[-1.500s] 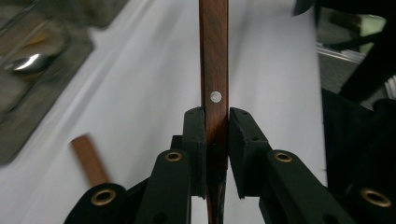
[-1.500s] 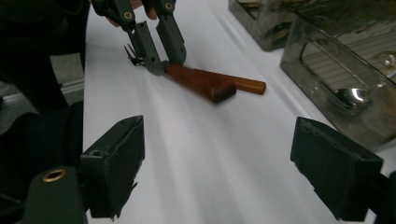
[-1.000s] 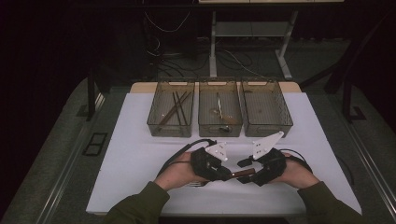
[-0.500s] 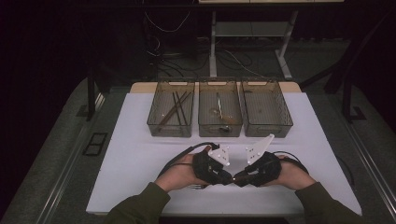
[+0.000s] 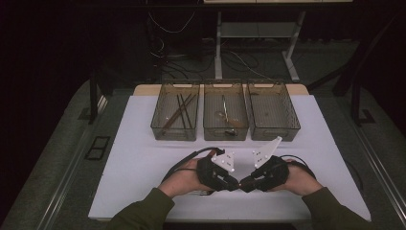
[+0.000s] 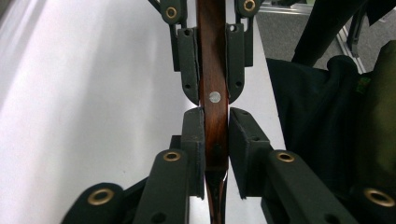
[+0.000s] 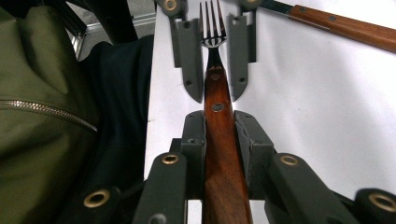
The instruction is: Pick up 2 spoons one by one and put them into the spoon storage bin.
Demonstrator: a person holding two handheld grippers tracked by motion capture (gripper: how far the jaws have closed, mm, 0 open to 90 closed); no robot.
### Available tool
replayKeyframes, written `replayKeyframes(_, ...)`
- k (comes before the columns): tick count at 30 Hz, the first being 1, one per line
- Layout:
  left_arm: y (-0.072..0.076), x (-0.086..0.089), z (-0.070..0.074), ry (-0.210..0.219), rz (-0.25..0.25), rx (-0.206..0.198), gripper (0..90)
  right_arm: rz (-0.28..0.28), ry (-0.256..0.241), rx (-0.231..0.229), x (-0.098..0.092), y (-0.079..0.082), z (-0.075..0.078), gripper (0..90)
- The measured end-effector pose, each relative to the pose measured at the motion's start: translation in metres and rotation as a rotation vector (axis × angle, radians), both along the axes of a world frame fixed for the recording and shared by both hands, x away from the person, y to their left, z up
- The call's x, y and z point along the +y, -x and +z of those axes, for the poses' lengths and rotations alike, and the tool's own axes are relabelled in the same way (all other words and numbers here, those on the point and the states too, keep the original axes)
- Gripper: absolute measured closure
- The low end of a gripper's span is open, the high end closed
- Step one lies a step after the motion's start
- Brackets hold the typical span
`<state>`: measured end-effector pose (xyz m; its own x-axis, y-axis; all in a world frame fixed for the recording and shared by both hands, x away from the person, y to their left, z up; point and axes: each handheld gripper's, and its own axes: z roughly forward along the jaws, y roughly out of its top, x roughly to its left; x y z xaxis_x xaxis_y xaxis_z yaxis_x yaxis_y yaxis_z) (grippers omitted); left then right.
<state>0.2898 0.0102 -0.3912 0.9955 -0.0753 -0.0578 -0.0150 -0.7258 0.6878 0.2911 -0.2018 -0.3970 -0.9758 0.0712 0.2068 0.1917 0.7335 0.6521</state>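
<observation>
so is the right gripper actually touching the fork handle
Touching. In the right gripper view, the right gripper has both jaws pressed against the fork's wooden handle.

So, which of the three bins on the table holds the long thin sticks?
The left bin, farthest left in the high view; the middle bin holds metal cutlery, and the right bin looks nearly empty.

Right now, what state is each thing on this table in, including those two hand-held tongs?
Left tongs: shut on the fork's handle.
Right tongs: shut on the same handle, facing the left tongs.
Wooden-handled steel fork: held level between both tongs, just above the table.
Second wooden-handled utensil: lying flat on the white table, untouched.
Left clear bin: holds long dark sticks.
Middle clear bin: holds cutlery.
Right clear bin: almost empty.
</observation>
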Motion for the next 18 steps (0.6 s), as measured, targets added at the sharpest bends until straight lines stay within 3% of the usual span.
replayKeyframes(1,-0.001,0.001,0.0,0.008,0.004,-0.007,63.2,-0.004,-0.003,-0.006,0.0,0.0,0.0,75.4)
replayKeyframes(6,-0.004,0.013,0.0,0.06,0.067,-0.01,49.9,-0.02,-0.001,-0.011,-0.004,-0.001,0.0,75.5)
replayKeyframes(10,-0.005,0.034,0.002,0.127,0.154,0.006,42.9,-0.045,-0.022,-0.028,-0.012,-0.003,0.004,75.5)
replayKeyframes(13,-0.003,0.055,0.0,0.188,0.25,0.0,36.0,-0.088,-0.033,-0.042,-0.02,-0.006,0.007,75.5)
replayKeyframes(18,-0.001,0.085,-0.009,0.185,0.402,-0.015,25.7,-0.188,-0.048,-0.051,-0.035,-0.012,0.012,75.4)
